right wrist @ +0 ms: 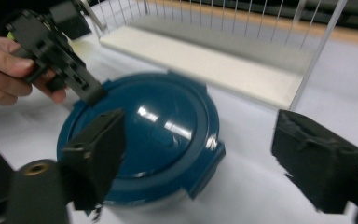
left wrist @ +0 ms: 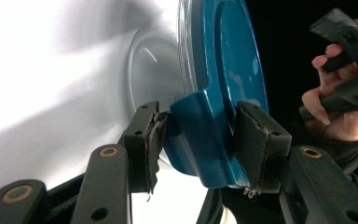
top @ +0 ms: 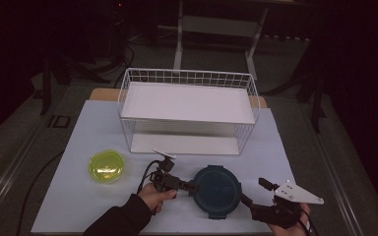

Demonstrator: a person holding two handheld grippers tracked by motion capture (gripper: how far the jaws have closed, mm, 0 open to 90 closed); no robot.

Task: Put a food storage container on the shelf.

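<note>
Blue container (left wrist: 223,70) clip between left jaws (right jaws beside).

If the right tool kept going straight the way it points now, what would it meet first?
Most likely the blue lidded container, lying just ahead between the right tool and its open jaws. Depth is hard to judge, but nothing stands between.

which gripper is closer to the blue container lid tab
Left. The left gripper has its jaws around a side tab of the blue container. The right gripper sits open near its opposite edge, not touching.
</note>
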